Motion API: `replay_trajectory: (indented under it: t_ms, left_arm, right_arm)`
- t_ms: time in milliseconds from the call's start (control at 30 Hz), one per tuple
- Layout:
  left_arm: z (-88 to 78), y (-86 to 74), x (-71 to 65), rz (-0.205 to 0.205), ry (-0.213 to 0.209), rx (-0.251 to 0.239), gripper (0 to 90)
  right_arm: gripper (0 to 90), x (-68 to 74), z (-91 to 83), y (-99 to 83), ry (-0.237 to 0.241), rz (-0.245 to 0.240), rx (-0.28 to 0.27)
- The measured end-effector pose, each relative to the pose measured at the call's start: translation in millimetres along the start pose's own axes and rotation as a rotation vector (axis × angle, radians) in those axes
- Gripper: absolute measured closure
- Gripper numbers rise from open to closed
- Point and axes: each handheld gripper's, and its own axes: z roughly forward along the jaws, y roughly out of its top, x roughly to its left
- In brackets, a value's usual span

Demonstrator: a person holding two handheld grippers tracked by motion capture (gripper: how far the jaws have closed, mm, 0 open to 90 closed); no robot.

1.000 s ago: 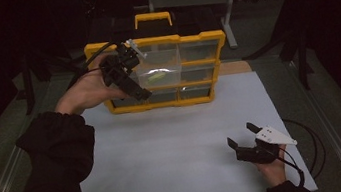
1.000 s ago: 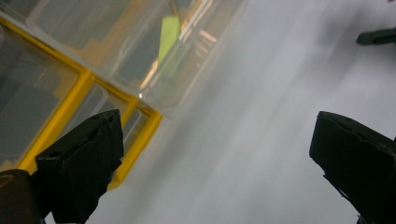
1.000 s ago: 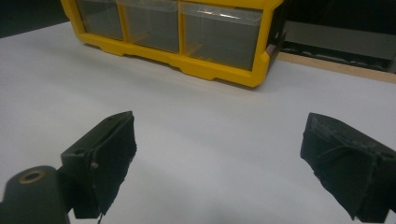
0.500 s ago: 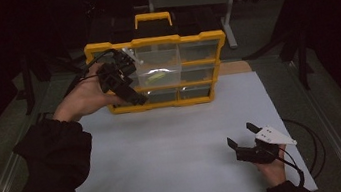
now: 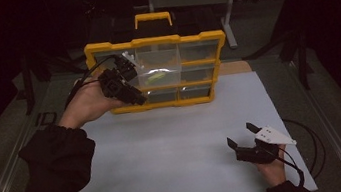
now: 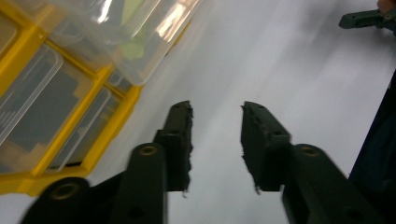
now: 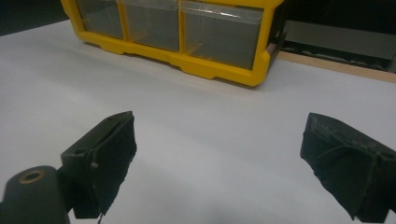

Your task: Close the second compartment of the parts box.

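A yellow organizer box [image 5: 159, 72] with clear little drawers stands upright near the far edge of the worktop [image 5: 180, 140], a bit toward the far left corner. It has a yellow handle [image 5: 152, 19] on top. One clear drawer [image 5: 158, 73] in the middle of the box has something pale green [image 5: 154, 77] lying inside it. The left hand-held gripper [image 5: 126, 84] is up in front of the left part of the box, close to the drawers. Its jaws have just been closing, but they are not clenched yet. In the left gripper view there is a gap between the two black jaws, and nothing sits in that gap, so the left hand-held gripper [image 6: 215, 140] grasps nothing. That view also shows the clear drawer [image 6: 135, 37] sticking out from the yellow frame, up and to the left of the jaws and apart from them. The right hand-held gripper [image 5: 242, 136] is low over the white worktop close to the near right corner, well apart from the box. Its jaws stand wide apart and are released, with nothing between them. In the right gripper view the right hand-held gripper [image 7: 224, 158] looks across bare white worktop toward the bottom row of the box [image 7: 187, 32].
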Motion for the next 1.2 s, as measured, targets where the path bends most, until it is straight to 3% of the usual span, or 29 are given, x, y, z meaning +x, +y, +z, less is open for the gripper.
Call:
replay_trajectory:
  t_ms: [200, 300, 1200]
  left_arm:
    - [1.9, 3.6, -3.3, 0.028, 0.058, -0.03, 82.9]
    - [1.1, 5.5, -2.2, 0.013, 0.065, -0.071, 90.0]
    - [25.4, 29.5, -9.2, 0.035, 0.084, -0.107, 90.0]
  right_arm:
    - [10.2, -0.2, -0.2, 0.0, -0.001, -0.001, 0.0]
    - [10.2, -0.2, -0.2, 0.0, -0.001, -0.002, 0.001]
    - [10.2, -0.6, -0.4, 0.1, -0.001, -0.003, 0.002]
